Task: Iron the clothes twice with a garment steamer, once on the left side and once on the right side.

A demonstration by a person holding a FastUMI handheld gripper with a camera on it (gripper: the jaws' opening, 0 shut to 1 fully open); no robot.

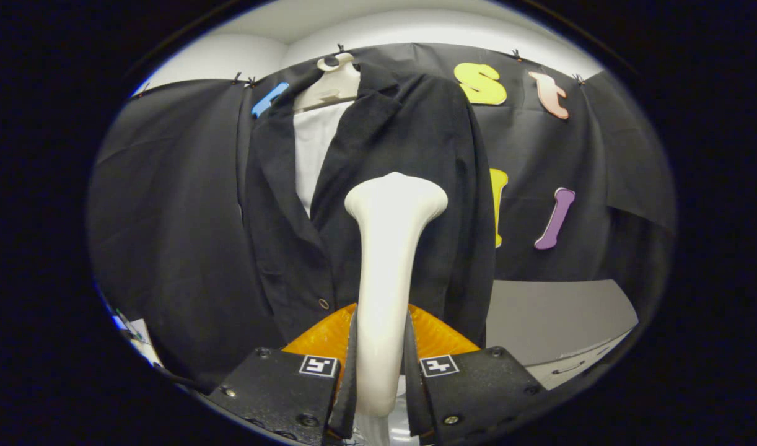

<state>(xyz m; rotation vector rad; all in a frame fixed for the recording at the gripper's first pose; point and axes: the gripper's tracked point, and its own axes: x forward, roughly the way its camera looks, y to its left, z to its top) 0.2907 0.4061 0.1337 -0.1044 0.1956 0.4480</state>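
Gripping the garment steamer by its slim handle, jaws of the gripper clenched on both sides. Head sits before the right front panel of the black blazer on its mannequin. Risks, as judged: smooth tapered handle twisting or sliding in the grip; head snagging the lapel; contact cannot be told.

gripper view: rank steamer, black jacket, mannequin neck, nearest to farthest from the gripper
1. Steamer: clamped between the fingers of the gripper, its head pointing up ahead.
2. Black jacket: hanging just beyond the steamer head.
3. Mannequin neck: at the top of the jacket, above the collar, farthest.
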